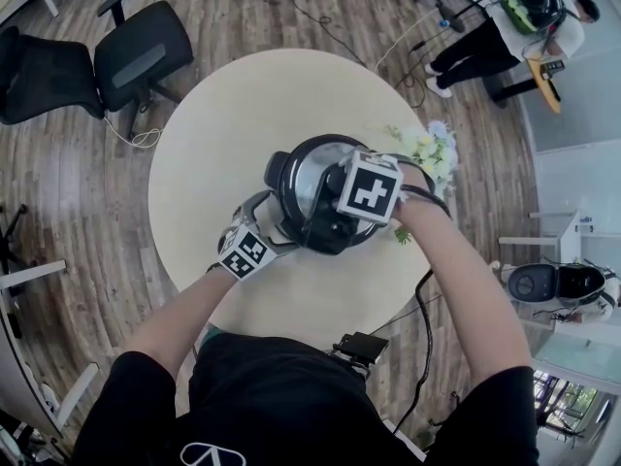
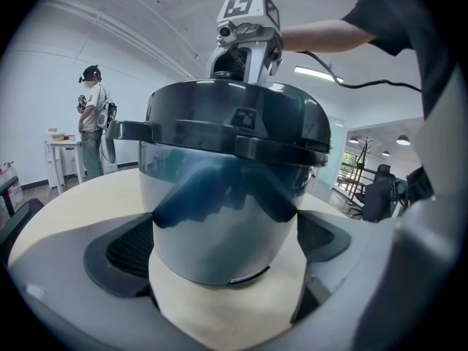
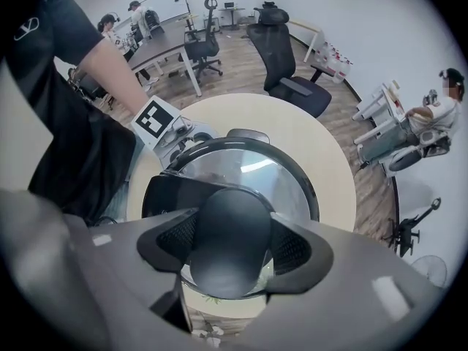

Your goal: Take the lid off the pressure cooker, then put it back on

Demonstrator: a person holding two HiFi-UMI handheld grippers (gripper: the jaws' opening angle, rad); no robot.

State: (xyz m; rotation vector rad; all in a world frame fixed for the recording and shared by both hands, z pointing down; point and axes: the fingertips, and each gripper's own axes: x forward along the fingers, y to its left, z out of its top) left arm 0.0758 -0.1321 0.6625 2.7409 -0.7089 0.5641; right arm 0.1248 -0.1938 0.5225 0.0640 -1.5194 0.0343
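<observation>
Pressure cooker [image 1: 309, 175] stands mid-bench [image 1: 233, 115], lid [image 3: 252, 168] seated on it. Left tongs [image 2: 223, 251] clamp its body low, both pads against wall; judged to brace it against turning. Right tongs [image 3: 230, 248], pointing down, clenched on knob [image 3: 227, 221] of lid; judged twist grip for rotating lid.

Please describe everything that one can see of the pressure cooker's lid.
The lid is a round dome, shiny on top, with a black rim and a black handle bar across it. It sits level on the steel pot, on the round table. The right gripper stands above it, pointing down, its jaws closed on the handle's rounded knob.
</observation>
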